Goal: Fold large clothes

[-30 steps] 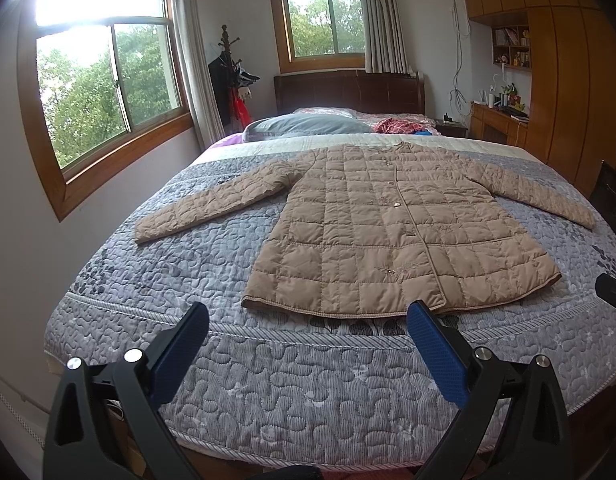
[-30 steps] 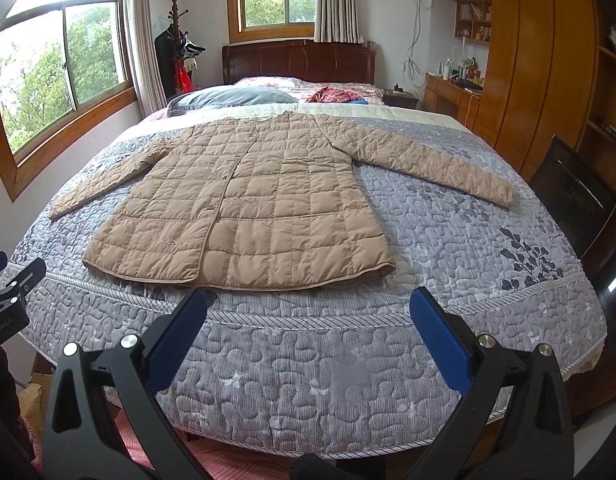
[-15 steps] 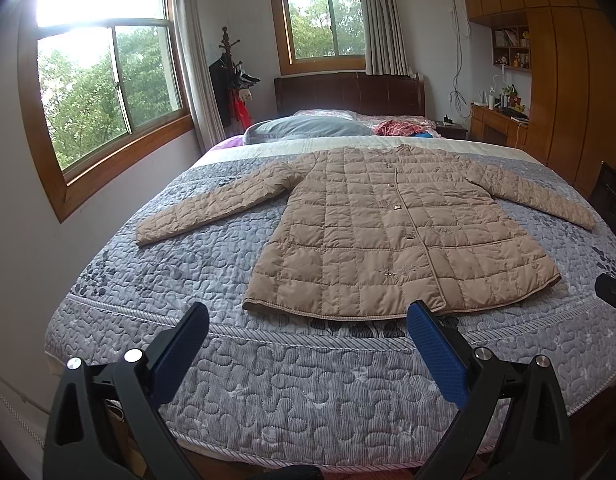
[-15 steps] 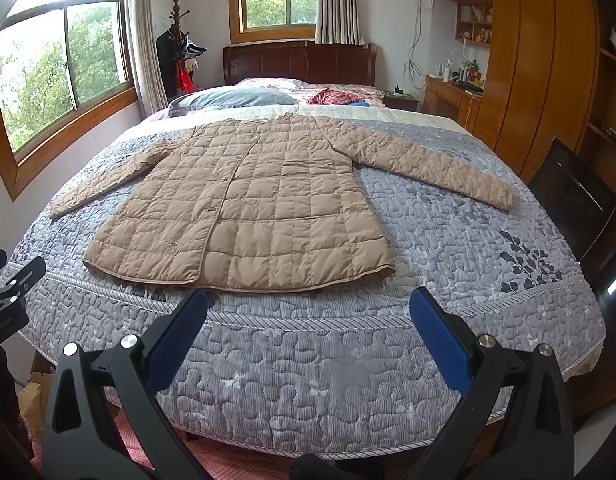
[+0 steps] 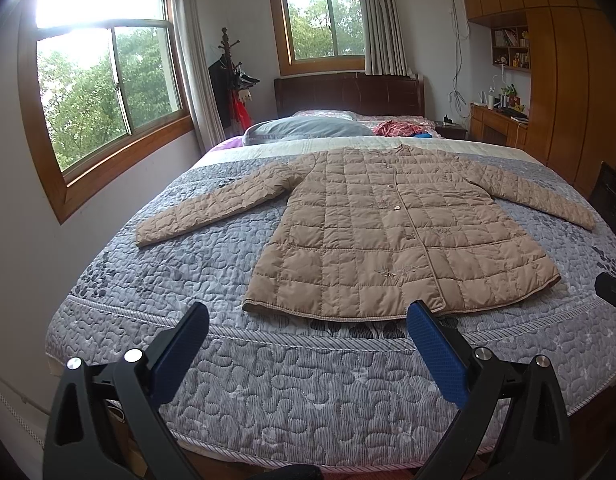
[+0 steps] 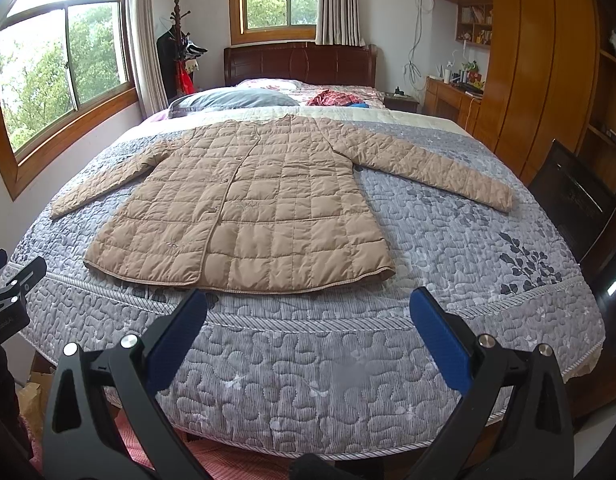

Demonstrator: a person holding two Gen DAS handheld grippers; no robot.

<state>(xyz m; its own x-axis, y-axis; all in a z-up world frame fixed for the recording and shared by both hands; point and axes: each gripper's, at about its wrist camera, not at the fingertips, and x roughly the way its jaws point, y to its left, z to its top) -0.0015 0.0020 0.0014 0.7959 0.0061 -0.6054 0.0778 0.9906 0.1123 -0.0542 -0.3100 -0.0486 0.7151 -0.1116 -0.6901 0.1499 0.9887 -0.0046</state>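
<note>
Left gripper (image 5: pixel 307 322), right gripper (image 6: pixel 308 299): both level, jaws wide apart, empty, above quilt (image 5: pixel 308 392) short of coat (image 5: pixel 388 240) hem.

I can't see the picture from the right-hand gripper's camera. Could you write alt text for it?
A tan quilted coat lies flat, buttoned, with both sleeves spread out, on a bed's grey patterned quilt. The open right gripper hovers at the foot of the bed, touching nothing; pillows and a dark headboard lie beyond.
</note>
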